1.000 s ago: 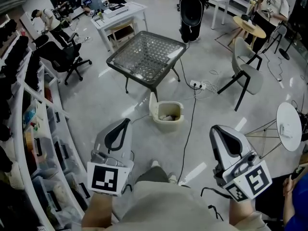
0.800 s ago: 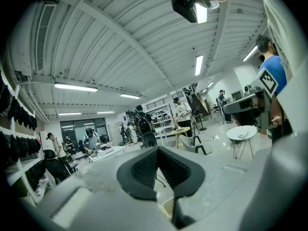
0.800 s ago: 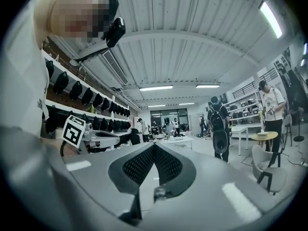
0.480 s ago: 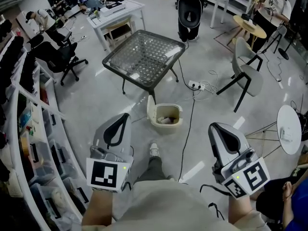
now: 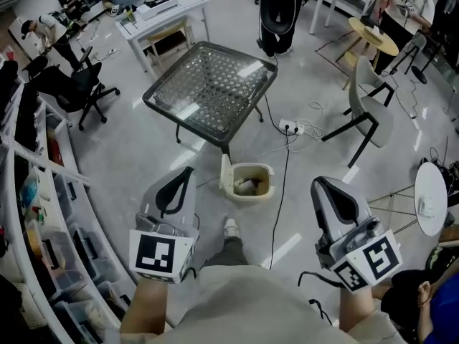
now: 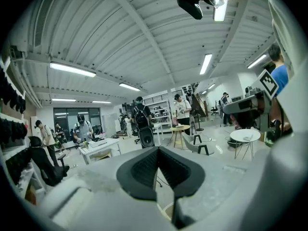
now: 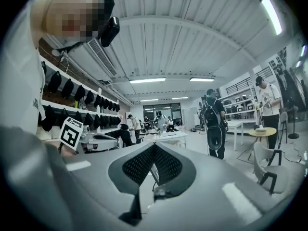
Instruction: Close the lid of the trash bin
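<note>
The trash bin [image 5: 252,193] stands on the pale floor [image 5: 143,156], ahead of both tools and between them, a little nearer the left one. It is cream-coloured and open: its lid [image 5: 226,172] stands upright along the bin's left edge, and some pale rubbish lies inside.

The left hand-held gripper [image 5: 188,172] hangs in the air to the left of the bin and short of it. Its tip is near the raised lid but not touching it. Its own view shows the two dark ribbed pads clenched together with nothing between them. The right hand-held gripper [image 5: 320,185] is held at about the same height, further from the bin on the other side. It is also clenched and empty.

A black cable [image 5: 281,192] runs along the floor just to the right of the bin, between it and the right hand-held gripper, up to a white power strip [image 5: 290,127]. Beyond the bin stands a glass-topped bench [image 5: 208,92] on dark legs. A grey chair [image 5: 367,113] stands further off, ahead of the right hand-held gripper. One shoe [image 5: 230,227] of the person shows below the bin, between the two tools. Curved shelving [image 5: 43,213] runs along the far left.
</note>
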### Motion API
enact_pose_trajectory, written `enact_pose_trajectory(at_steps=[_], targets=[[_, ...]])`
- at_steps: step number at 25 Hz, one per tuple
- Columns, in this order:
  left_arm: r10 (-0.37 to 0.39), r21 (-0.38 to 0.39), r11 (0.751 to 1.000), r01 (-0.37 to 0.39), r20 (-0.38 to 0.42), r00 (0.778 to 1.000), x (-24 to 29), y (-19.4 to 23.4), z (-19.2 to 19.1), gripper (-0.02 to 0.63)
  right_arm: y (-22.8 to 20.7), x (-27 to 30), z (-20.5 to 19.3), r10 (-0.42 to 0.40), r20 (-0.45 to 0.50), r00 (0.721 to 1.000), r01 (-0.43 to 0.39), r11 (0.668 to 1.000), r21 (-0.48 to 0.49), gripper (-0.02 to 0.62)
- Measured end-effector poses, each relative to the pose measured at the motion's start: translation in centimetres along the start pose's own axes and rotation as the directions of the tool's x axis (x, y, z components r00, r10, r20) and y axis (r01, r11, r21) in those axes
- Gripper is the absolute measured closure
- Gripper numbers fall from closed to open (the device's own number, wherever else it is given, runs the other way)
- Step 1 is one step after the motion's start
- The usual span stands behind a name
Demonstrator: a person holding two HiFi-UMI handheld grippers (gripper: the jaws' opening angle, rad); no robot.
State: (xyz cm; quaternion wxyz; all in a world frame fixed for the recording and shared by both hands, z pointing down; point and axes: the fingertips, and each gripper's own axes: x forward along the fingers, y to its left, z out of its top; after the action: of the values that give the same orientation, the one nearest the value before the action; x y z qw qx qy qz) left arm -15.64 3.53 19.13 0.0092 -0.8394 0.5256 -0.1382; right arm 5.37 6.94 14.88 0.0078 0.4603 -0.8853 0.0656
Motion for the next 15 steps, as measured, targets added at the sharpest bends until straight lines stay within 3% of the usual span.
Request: enact_pose_trajectory(at_steps=[8, 15], targets=[[-0.090, -0.031, 0.996, 0.089, -0.032, 0.995, 7.4, 5.7, -1.1, 0.603, -1.9, 9.3, 0.6, -0.057, -0.039, 0.998, 0.057, 0.998, -0.003, 0.592], [-0.107, -0.045, 0.994, 0.103, -0.080, 0.991, 11.6, 8.9, -3.3, 0.603, -3.7, 13.9, -0.9, -0.074, -0.087, 0.993, 0.076, 0.997, 0.024, 0.592]])
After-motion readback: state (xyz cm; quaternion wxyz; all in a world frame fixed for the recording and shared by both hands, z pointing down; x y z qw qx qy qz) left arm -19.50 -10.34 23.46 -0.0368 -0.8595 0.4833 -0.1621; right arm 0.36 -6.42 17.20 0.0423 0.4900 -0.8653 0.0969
